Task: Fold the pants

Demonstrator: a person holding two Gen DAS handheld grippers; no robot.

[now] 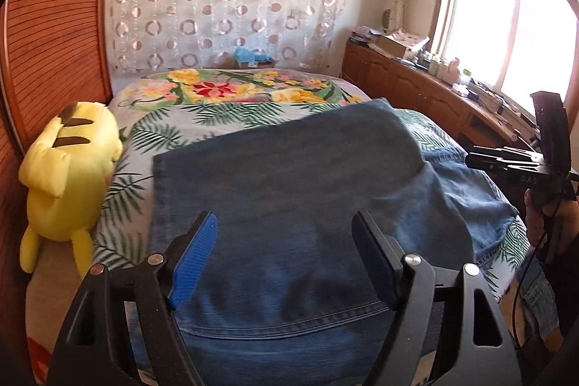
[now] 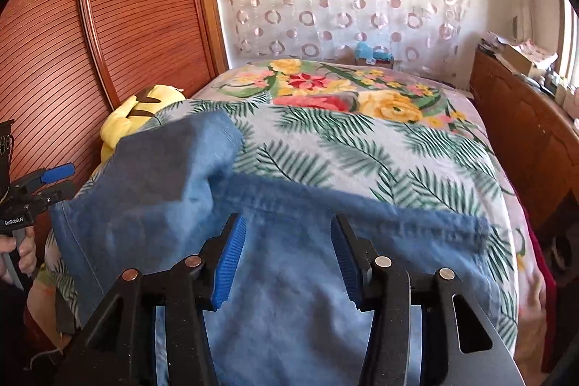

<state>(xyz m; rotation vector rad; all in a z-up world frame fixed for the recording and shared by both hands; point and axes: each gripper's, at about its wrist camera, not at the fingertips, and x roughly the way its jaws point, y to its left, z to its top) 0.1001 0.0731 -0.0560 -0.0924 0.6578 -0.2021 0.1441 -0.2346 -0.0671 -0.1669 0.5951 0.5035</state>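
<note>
We see the blue jeans (image 1: pixel 289 190) lying on the near part of the bed (image 1: pixel 217 122), spread over its palm-and-flower blanket and already doubled over, with a folded layer on top and a lighter part showing at the right side. Our left gripper (image 1: pixel 284 259) is above the denim with its blue-padded jaws spread wide and nothing between them; our right gripper (image 2: pixel 287 259) is likewise parted over the lighter denim, gripping nothing. A yellow plush toy (image 1: pixel 68 183) lies at the bed's left edge, just beside the jeans.
</note>
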